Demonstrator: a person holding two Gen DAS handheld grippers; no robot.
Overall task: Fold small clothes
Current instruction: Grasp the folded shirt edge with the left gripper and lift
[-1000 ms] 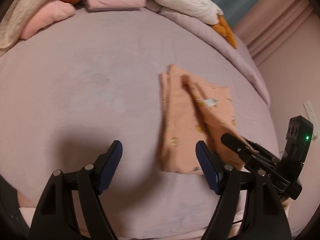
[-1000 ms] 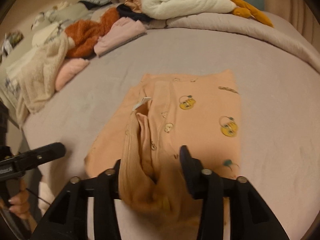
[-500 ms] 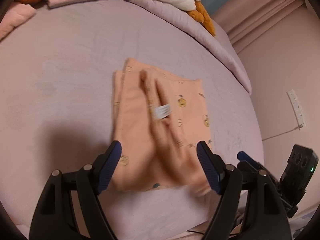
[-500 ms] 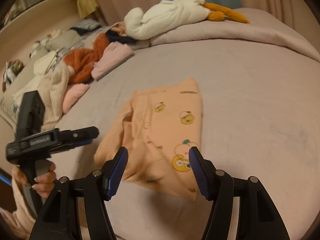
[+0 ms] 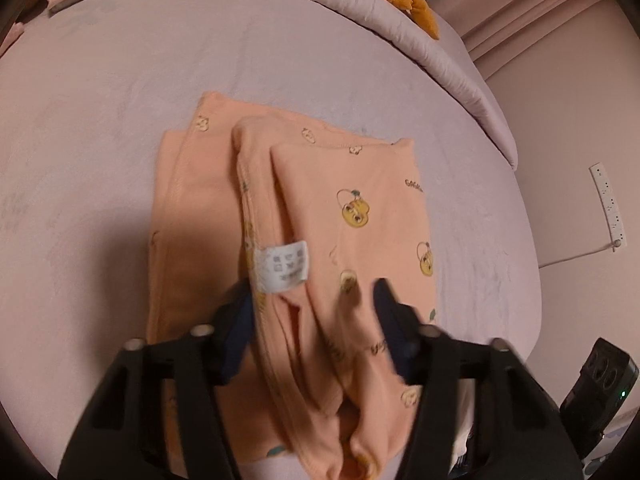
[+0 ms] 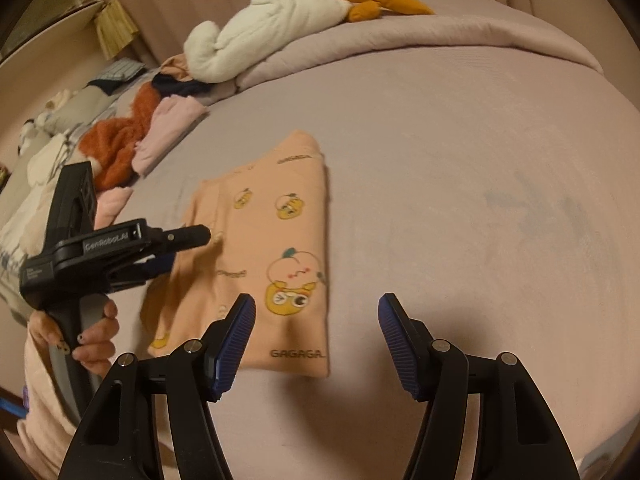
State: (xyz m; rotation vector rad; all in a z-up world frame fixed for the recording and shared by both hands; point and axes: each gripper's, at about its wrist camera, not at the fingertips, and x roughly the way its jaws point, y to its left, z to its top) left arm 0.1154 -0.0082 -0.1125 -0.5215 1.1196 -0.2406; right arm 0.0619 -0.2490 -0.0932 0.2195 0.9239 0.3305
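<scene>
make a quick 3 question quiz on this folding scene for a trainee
1. True or false: the right gripper holds the garment.
2. What lies at the far edge of the bed? A) a white plush toy B) a book C) a shoe
3. Fill in: a white ___ sewn to the garment shows in the left wrist view.

Key
1. False: its jaws have just been opening and nothing is between them.
2. A
3. label
</scene>
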